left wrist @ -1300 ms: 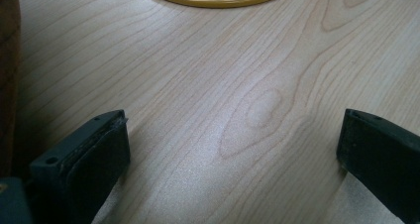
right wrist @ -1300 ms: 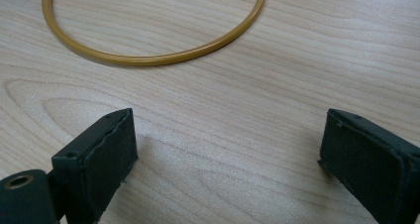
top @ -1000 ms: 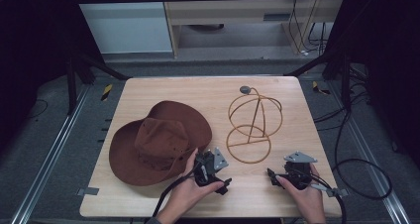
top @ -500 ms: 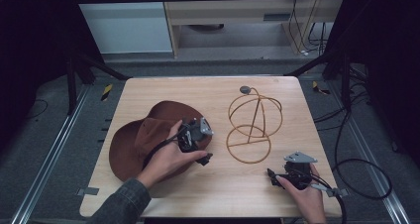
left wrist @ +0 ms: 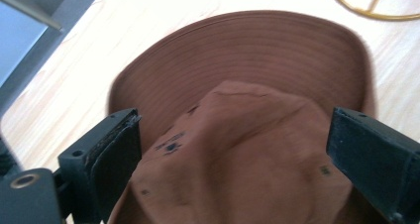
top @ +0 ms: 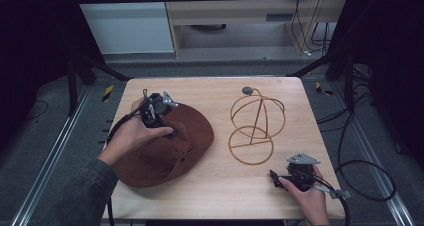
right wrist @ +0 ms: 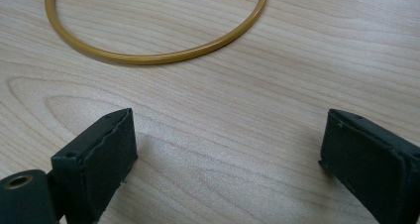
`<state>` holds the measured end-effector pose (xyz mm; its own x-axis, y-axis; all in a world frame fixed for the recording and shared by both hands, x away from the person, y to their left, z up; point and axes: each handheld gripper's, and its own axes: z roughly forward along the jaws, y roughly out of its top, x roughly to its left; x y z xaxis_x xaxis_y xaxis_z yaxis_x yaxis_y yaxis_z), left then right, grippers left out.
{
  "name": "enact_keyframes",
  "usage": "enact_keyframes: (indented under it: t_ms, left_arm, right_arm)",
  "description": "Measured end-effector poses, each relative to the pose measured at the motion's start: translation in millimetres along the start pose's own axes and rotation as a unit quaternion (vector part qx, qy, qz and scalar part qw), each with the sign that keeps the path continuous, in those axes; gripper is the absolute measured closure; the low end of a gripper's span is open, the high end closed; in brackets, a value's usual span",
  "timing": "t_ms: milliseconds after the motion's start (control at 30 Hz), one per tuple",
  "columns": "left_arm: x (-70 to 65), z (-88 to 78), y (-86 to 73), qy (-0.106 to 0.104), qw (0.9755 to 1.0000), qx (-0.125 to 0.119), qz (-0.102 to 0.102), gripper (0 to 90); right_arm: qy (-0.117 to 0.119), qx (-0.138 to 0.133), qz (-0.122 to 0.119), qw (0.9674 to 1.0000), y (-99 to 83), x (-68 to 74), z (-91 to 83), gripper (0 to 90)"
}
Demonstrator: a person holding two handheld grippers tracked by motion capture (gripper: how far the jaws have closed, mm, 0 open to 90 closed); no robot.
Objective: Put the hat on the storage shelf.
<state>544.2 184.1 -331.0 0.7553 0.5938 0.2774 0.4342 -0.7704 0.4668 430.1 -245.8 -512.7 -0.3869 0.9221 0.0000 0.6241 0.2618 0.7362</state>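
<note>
Left gripper [top: 165,117] sits over the brown cowboy hat [top: 172,151] on the left half of the wooden table [top: 220,196], held in the left hand [top: 132,133]. Left gripper view: jaws spread wide, the hat's crown [left wrist: 247,149] between them, brim [left wrist: 257,50] beyond; neither jaw clearly touches the felt (slight blur, can't tell contact for sure). Hat lies crown up, brim flat on the wood, just beside the gold wire hat stand [top: 255,123]. Stand is upright at table centre-right, ring base on the wood, small grey knob [top: 247,90] on top. Right gripper [top: 280,178] rests low at the table's near right edge in the right hand [top: 310,196], near the stand's base, apart from it. Right gripper view: jaws wide apart, nothing between them but bare wood, stand's base ring [right wrist: 163,55] ahead.
</note>
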Motion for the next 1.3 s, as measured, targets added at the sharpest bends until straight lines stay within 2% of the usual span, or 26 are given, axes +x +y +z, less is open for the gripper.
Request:
enact_keyframes:
  t_ms: [67, 100, 200, 267, 333, 433, 467, 667, 833, 967, 1100, 1300]
  left_arm:
    - [9.9, 1.1, -1.4, -0.005, 0.9999, 0.014, -0.008, 7.1]
    - [9.9, 1.1, -1.4, -0.005, 0.9999, 0.014, -0.008, 7.0]
    - [17.5, 6.8, -4.3, -0.015, 0.9987, 0.046, -0.014, 7.0]
    - [19.1, 8.4, -5.7, -0.018, 0.9983, 0.052, -0.020, 7.7]
    - [24.5, 14.3, -11.1, -0.039, 0.9964, 0.063, -0.042, 9.1]
    - [25.8, 19.5, -14.5, -0.047, 0.9950, 0.074, -0.048, 11.6]
    - [26.7, 24.8, -17.6, -0.055, 0.9935, 0.083, -0.055, 12.2]
    - [27.3, 34.8, -24.7, -0.062, 0.9908, 0.097, -0.072, 16.4]
    - [25.2, 40.0, -30.2, -0.067, 0.9887, 0.104, -0.085, 23.7]
    - [25.2, 42.4, -32.7, -0.066, 0.9880, 0.110, -0.086, 30.1]
    - [25.6, 44.5, -34.9, -0.075, 0.9869, 0.114, -0.086, 37.7]
    - [26.3, 47.5, -39.4, -0.083, 0.9854, 0.116, -0.093, 44.6]
  right_arm:
    - [0.000, 0.000, 0.000, 1.0000, 0.0, 0.0, 0.0, 7.4]
    - [0.000, 0.000, 0.000, 1.0000, 0.0, 0.0, 0.0, 7.4]
    - [-0.001, 0.000, 0.000, 1.0000, 0.0, 0.0, 0.1, 7.3]
    - [0.000, 0.000, 0.000, 1.0000, 0.0, 0.1, 0.0, 7.4]
    - [-0.001, 0.000, 0.000, 1.0000, 0.0, 0.1, 0.1, 7.3]
    - [-0.001, 0.000, 0.000, 1.0000, 0.0, 0.1, 0.1, 7.3]
    - [-0.001, 0.000, 0.000, 1.0000, 0.0, 0.1, 0.1, 7.3]
    - [0.000, 0.000, 0.000, 1.0000, 0.0, 0.0, 0.0, 7.3]
    - [0.000, 0.000, 0.000, 1.0000, 0.0, 0.0, 0.0, 7.3]
    - [0.000, 0.000, 0.000, 1.0000, 0.0, 0.0, 0.1, 7.3]
    - [0.000, 0.000, 0.000, 1.0000, 0.0, 0.0, 0.1, 7.3]
    - [-0.001, 0.000, 0.000, 1.0000, 0.0, 0.1, 0.1, 7.3]
